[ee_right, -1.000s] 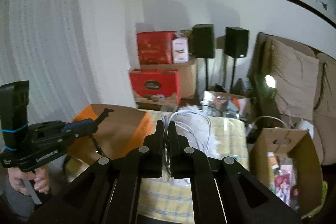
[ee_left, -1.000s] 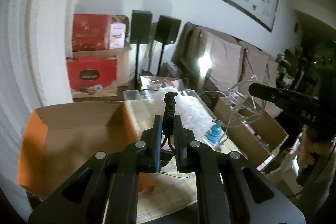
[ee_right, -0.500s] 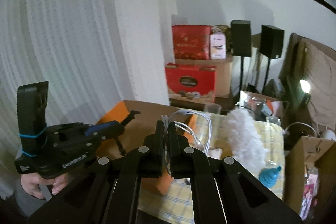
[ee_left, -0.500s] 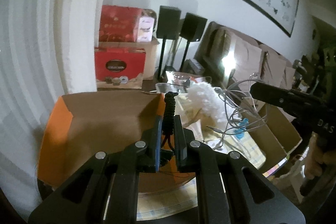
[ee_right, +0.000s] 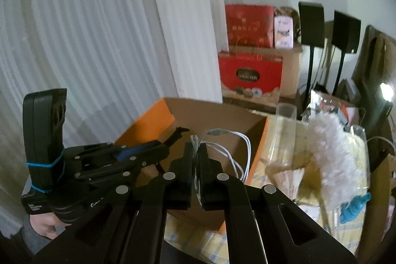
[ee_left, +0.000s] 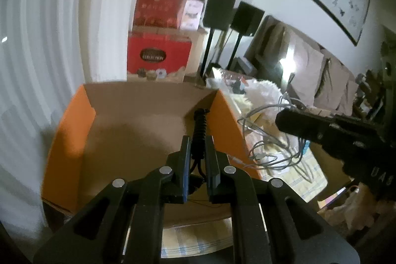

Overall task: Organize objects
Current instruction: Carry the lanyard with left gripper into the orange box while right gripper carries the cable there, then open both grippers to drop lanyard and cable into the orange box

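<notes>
The left gripper (ee_left: 198, 140) is clamped tight on a black braided cord (ee_left: 200, 124), held over the open orange box (ee_left: 74, 125), above its right half. The right gripper (ee_right: 195, 147) is pinched closed on a bundle of white cable (ee_right: 232, 142), whose loops hang over the box's right wall. A white feather duster (ee_right: 331, 152) lies on the checked cloth right of the box

matt cardboard box (ee_left: 138, 130) — fluffy duster (ee_right: 331, 155)
</notes>
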Available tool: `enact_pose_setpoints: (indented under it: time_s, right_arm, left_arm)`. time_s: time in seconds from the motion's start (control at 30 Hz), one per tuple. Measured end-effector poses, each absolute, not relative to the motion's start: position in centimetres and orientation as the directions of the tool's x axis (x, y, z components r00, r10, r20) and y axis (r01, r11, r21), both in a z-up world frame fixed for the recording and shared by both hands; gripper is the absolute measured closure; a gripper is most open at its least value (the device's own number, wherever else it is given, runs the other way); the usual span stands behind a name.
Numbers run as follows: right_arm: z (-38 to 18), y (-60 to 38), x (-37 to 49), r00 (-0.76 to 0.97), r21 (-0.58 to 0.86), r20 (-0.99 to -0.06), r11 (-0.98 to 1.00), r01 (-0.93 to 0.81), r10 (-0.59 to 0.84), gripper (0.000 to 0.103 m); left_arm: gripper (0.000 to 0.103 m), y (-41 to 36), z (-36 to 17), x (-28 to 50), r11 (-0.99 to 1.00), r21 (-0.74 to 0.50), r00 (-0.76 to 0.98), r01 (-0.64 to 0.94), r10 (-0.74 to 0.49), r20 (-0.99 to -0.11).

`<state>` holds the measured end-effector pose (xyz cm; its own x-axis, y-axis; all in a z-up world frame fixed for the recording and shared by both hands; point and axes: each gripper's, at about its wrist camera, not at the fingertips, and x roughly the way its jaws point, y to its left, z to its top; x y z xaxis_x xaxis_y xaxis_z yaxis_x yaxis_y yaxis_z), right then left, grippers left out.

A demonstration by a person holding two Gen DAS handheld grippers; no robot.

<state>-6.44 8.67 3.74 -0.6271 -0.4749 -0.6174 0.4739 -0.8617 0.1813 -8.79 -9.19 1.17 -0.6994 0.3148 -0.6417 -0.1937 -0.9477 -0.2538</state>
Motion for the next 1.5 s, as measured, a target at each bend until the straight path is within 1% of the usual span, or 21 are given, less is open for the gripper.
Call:
enact_pose_setpoints:
  time_s: [0.13, 0.37, 0.57, 0.67, 0.83, 1.1, 1.3, 1.37, 1.4, 1.43, 1.47, 1.5]
  right_arm:
    - [2.2, 8.5, -7.1, -0.606, 0.2, -0.637, -0.862, 0.467, -0.476, 0.1]
    - [6.7, 8.6, -6.0, -0.69, 0.108, -0.561, -0.868, 0.486, -0.456, 0.1]
    - [7.9, 8.4, -5.4, -0.69, 0.103, -0.547, -0.857, 0.505, -0.473, 0.1]
    - [7.0, 8.0, -6.0, -0.672, 0.112, -0.569, -0.854, 0.508, -0.474, 0.1]
    - [3.4, 7.6, -7.1, -0.611, 0.16, -0.628, -0.849, 0.504, -0.482, 0.1]
    - [-2.0, 8.2, -8.9, -0.546, 0.178, -0.716, -0.871, 0.459, -0.434, 0.099]
    - [-4.6, 9.2, -9.5, -0.514, 0.178, -0.757, -0.884, 0.432, -0.404, 0.094]
    - [-4.9, 9.5, -9.3, -0.512, 0.179, -0.761, -0.887, 0.426, -0.399, 0.091]
    - [-4.9, 9.7, -9.3, -0.511, 0.181, -0.76, -0.887, 0.425, -0.4, 0.088]
    - [-4.8, 9.8, -9.2, -0.513, 0.183, -0.759, -0.887, 0.423, -0.401, 0.082]
    - [-4.6, 10.1, -9.1, -0.515, 0.184, -0.757, -0.887, 0.423, -0.403, 0.078]
    - [-4.5, 10.2, -8.9, -0.519, 0.183, -0.754, -0.887, 0.423, -0.403, 0.076]
  left_arm:
    - [0.093, -9.3, -0.7, -9.5, -0.947, -0.266, -0.674, -0.182, 0.317, -0.667]
    - [0.093, -9.6, -2.2, -10.4, -0.941, -0.292, -0.658, -0.17, 0.329, -0.678]
    - [0.093, -9.1, -2.2, -10.8, -0.94, -0.291, -0.656, -0.179, 0.335, -0.677]
    - [0.093, -9.1, -2.3, -11.0, -0.94, -0.292, -0.653, -0.176, 0.334, -0.68]
    - [0.093, -8.7, -2.7, -10.9, -0.941, -0.29, -0.644, -0.173, 0.331, -0.69]
    - [0.093, -7.6, -4.2, -11.2, -0.938, -0.295, -0.598, -0.183, 0.344, -0.724]
    - [0.093, -6.9, -5.3, -11.7, -0.928, -0.321, -0.557, -0.186, 0.369, -0.744]
    - [0.09, -6.9, -5.4, -11.8, -0.927, -0.331, -0.552, -0.178, 0.373, -0.746]
    - [0.084, -7.0, -5.5, -11.8, -0.926, -0.335, -0.549, -0.172, 0.373, -0.748]
    - [0.077, -7.1, -5.4, -11.7, -0.927, -0.337, -0.55, -0.166, 0.371, -0.748]
    - [0.073, -7.2, -5.4, -11.7, -0.927, -0.34, -0.554, -0.161, 0.37, -0.746]
    - [0.067, -7.3, -5.2, -11.7, -0.926, -0.342, -0.559, -0.159, 0.37, -0.742]
